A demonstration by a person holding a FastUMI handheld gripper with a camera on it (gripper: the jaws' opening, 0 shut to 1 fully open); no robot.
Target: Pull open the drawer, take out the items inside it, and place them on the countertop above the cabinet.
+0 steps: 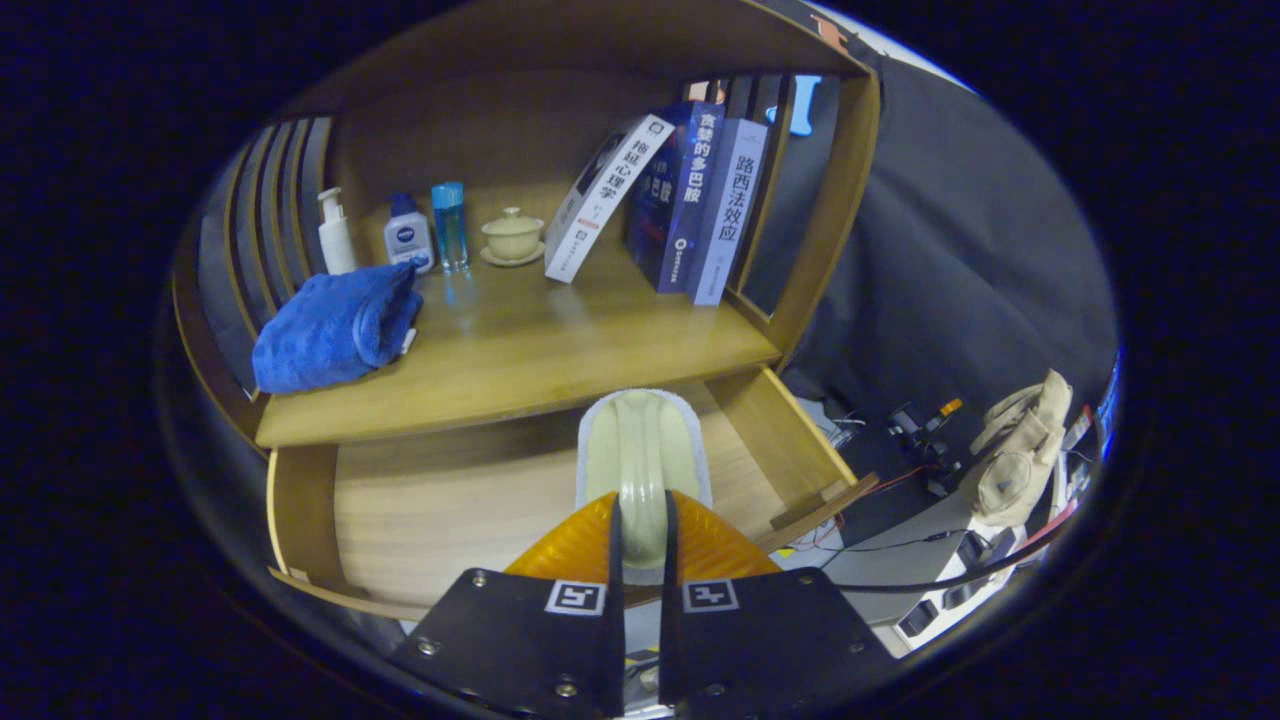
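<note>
Pale green, the scrub brush (640, 455) sits pinched by its raised handle between my 2 fingers (640, 545), which are nearly closed on it, above the pulled-out wooden drawer (420, 510). Beyond, the countertop (520, 350) carries a blue towel (335, 330), 3 bottles (408, 232), a lidded cup (512, 236) and leaning books (670, 200).

NIVEA on bottle (408, 238); Chinese titles on books (690, 190).
</note>
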